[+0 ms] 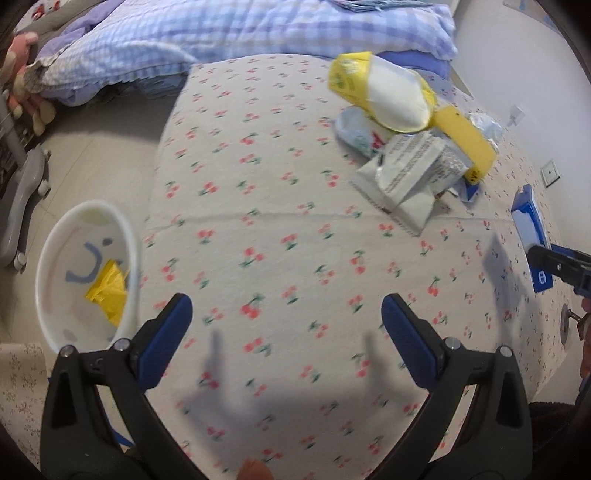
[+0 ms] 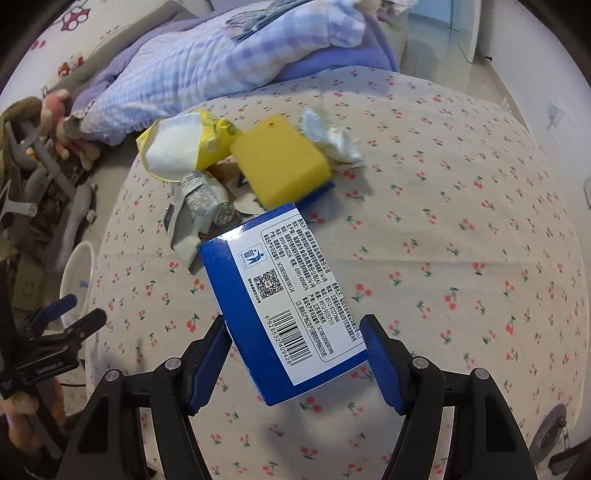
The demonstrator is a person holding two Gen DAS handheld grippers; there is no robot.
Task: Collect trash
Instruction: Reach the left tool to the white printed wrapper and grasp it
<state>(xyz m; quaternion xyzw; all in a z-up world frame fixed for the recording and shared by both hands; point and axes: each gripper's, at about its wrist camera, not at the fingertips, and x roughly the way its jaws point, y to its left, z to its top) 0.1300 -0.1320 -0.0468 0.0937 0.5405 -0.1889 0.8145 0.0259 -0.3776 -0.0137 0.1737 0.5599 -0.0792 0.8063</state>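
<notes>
My right gripper (image 2: 295,323) is shut on a blue box (image 2: 258,280) with a white barcode label, held a little above the cherry-print bed sheet (image 2: 461,221). Behind the box lies a trash pile: a yellow packet (image 2: 184,147), a yellow block (image 2: 280,162), crumpled white paper (image 2: 332,140) and silver wrappers (image 2: 199,199). My left gripper (image 1: 286,301) hangs open and empty over the sheet (image 1: 258,221), beside a white bin (image 1: 40,258) on the floor with a yellow wrapper (image 1: 107,291) inside. In the left wrist view the pile (image 1: 402,177) sits at upper right and the blue box (image 1: 528,221) at the right edge.
A checked purple quilt (image 1: 221,33) is bunched at the far end of the bed. A grey wheeled chair base (image 1: 22,184) and a plush toy (image 1: 18,55) stand on the floor to the left. A wall with sockets (image 1: 550,171) lies to the right.
</notes>
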